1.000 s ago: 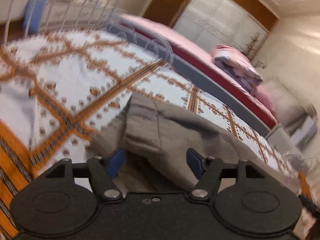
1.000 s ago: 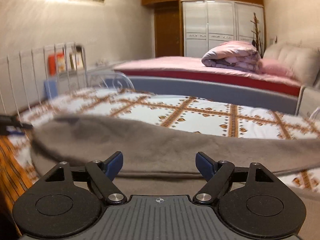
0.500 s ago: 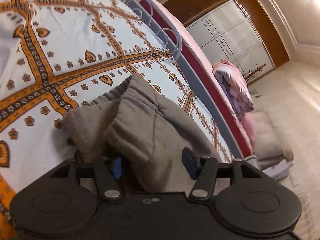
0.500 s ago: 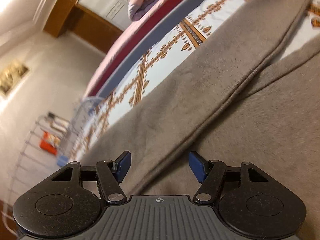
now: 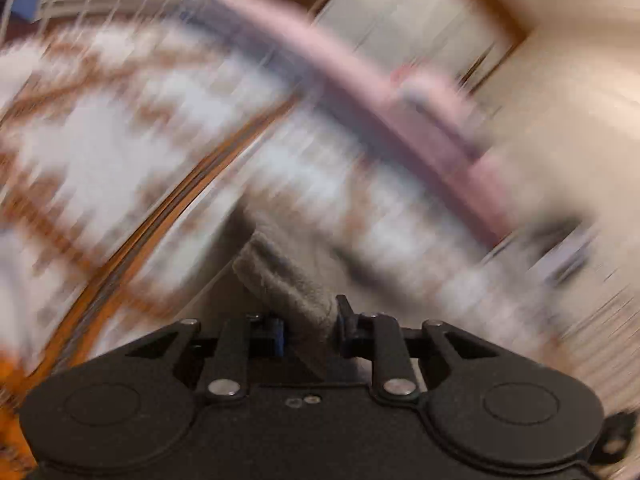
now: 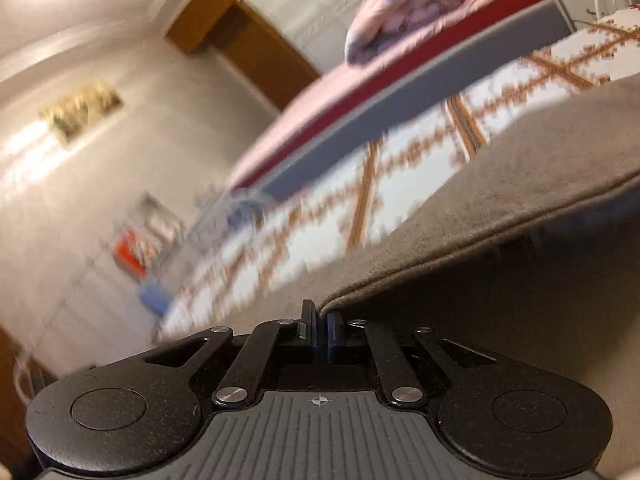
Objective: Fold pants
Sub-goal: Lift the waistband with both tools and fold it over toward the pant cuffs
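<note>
Two grippers, left gripper (image 5: 308, 330) jaws pinching grey pants (image 5: 288, 284), right gripper (image 6: 319, 332) jaws pinching pants hem

Patterned bedspread (image 6: 420, 168), pink bed (image 6: 400, 52) beyond

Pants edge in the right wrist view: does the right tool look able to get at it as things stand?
Probably yes: the right tool is already shut on the folded edge of the grey pants, nothing between. The left tool likewise pinches a bunched fold, though that view is blurred.
</note>
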The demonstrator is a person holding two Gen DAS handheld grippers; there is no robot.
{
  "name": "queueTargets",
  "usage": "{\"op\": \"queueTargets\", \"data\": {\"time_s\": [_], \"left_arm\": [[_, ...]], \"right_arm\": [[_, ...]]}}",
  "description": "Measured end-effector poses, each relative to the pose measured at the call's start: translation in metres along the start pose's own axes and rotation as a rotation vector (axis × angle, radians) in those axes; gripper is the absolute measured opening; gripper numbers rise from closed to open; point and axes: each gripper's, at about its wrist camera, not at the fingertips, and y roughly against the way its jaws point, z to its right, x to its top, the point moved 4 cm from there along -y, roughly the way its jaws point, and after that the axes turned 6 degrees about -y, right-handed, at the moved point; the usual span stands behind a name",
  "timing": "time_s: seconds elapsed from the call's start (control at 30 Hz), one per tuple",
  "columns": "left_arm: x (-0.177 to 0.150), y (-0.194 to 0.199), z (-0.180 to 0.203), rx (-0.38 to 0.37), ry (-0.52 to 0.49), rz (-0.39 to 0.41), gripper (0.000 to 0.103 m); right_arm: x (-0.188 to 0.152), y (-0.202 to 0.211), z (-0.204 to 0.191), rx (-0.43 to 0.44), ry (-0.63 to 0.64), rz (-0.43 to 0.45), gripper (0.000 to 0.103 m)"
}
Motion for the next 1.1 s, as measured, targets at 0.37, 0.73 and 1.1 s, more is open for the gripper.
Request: {"op": "queueTargets", "data": {"time_s": [0.37, 0.73, 1.1], "left_arm": [[-0.014, -0.002, -0.009, -0.006, 0.084, 0.041, 0.013], [-0.007, -0.003, -0.013, 0.072, -0.057, -0.004, 0.014], [0.014, 0.015, 0.013, 0.024, -0.145, 0.175, 0.014]], "right_arm": [[-0.041, -0.029, 0.052, -0.101, -0.097, -0.135, 0.005], [-0.045, 0.01, 0.009, -0.044, 0.066, -0.082, 0.005], [-0.055, -0.002, 0.007, -0.052, 0.057, -0.071, 0.006]]}}
